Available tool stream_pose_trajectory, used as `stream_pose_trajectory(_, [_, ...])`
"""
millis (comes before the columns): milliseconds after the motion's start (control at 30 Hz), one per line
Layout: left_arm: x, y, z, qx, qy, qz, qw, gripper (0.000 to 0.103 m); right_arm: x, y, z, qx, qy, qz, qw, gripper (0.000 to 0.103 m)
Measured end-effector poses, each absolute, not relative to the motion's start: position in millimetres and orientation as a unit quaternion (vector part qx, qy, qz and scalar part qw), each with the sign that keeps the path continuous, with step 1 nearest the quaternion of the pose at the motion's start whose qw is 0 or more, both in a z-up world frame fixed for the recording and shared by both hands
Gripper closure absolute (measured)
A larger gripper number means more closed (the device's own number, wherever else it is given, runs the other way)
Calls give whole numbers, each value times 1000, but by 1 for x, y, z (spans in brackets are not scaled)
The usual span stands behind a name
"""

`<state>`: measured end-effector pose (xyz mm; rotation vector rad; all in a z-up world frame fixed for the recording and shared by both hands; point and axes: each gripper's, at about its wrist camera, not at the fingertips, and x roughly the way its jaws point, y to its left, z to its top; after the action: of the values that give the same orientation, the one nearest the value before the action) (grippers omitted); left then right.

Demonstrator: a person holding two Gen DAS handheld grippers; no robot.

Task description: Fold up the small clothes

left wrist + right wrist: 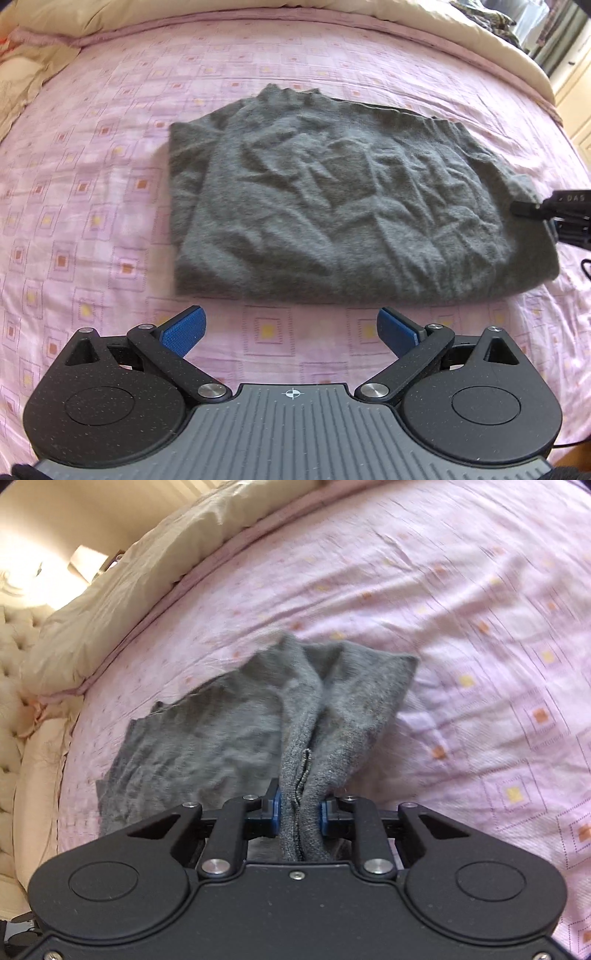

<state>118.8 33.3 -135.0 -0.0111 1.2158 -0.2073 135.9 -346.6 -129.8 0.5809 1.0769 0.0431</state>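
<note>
Lying mid-bed on the pink patterned bedspread (110, 184), the grey sweater (332, 206) was partly folded. The right tongs (300, 812) were clamped on a bunched part of it, lifting the fabric. The left tongs (291, 328) hovered apart near its closest edge, touching nothing.

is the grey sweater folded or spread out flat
Partly folded: the grey sweater lies compact on the pink bedspread, sides tucked in, while the right gripper pinches one lifted edge.

Both wrist views low over bed (110, 155)
</note>
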Motion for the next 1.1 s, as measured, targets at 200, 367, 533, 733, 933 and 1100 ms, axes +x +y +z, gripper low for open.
stream_pose_trajectory(200, [121, 74, -138, -26, 579, -106, 808, 3, 165, -276, -90, 226, 502, 52, 833, 73])
stream_pose_trajectory(367, [121, 108, -143, -40, 586, -106, 803, 3, 190, -202, -79, 198, 510, 89, 832, 73])
stream_pose_trajectory(533, [122, 138, -151, -55, 592, -98, 798, 3, 212, -124, -83, 154, 529, 131, 824, 73])
stream_pose_trajectory(733, [122, 166, -158, -74, 598, -86, 793, 3, 227, -56, -111, 108, 567, 156, 802, 85])
stream_pose_trajectory(933, [122, 181, -160, -85, 602, -82, 790, 3, 226, -21, -114, 94, 564, 192, 798, 79])
stream_pose_trajectory(1100, [134, 188, -149, -96, 587, -90, 798, 3, 215, -45, -94, 118, 528, 171, 824, 58])
